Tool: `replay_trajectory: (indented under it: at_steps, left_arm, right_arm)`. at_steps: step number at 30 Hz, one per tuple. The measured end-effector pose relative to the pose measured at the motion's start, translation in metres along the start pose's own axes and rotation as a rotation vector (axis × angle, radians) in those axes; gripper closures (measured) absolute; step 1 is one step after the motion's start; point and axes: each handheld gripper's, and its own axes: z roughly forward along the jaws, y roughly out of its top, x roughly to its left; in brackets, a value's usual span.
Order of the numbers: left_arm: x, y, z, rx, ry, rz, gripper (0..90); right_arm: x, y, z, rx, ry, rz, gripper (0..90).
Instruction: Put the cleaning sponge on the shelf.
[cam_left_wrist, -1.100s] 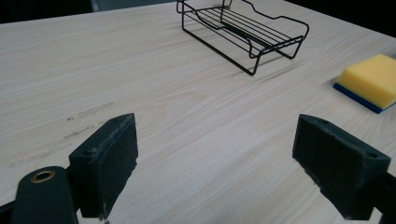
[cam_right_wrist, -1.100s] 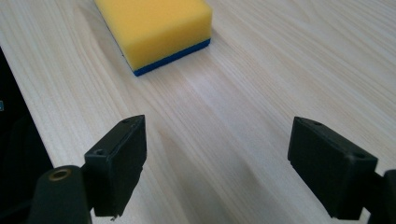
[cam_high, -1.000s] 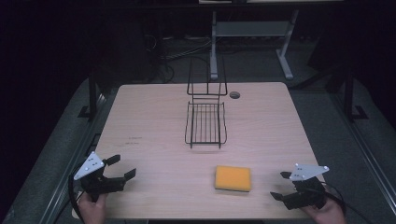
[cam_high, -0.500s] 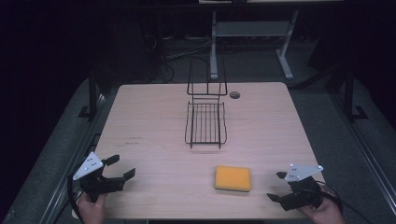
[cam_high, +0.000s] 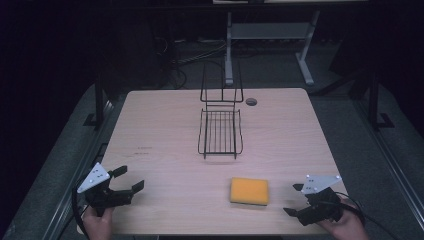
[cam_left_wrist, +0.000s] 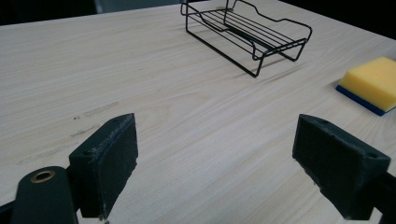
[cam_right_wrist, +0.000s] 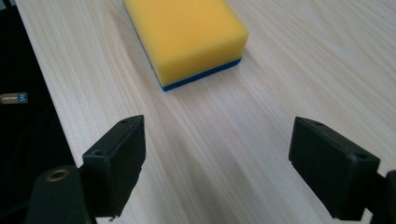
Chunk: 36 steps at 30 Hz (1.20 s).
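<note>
The right hand-held gripper hangs wide open near the yellow sponge on the worktop; the left hand-held gripper gapes open, well apart.

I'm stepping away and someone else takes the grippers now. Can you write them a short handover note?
Left gripper: open, holding nothing, at the table's near left corner.
Right gripper: open, holding nothing, facing the sponge from its right.
Sponge: yellow with a blue base, flat on the table, untouched.
Wire rack: mid-table, nothing in it.
Done: nothing grasped yet.
Left: probably grip the sponge with the right gripper; likely goes to the rack.
</note>
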Motion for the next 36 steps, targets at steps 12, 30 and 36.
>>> replay_trajectory:
  at_steps: [12,30,36]
  left_arm:
    - [0.0,0.0,0.0,0.0,0.0,0.001,13.4]
    - [0.0,0.0,-0.001,-0.007,0.003,0.002,13.4]
    - [0.001,0.0,-0.001,-0.005,0.003,0.0,13.4]
  right_arm:
    - [0.001,0.011,0.002,0.015,0.019,-0.032,17.9]
    - [0.007,0.041,0.012,0.059,0.07,-0.118,17.2]
    - [0.008,0.053,0.017,0.065,0.087,-0.153,17.2]
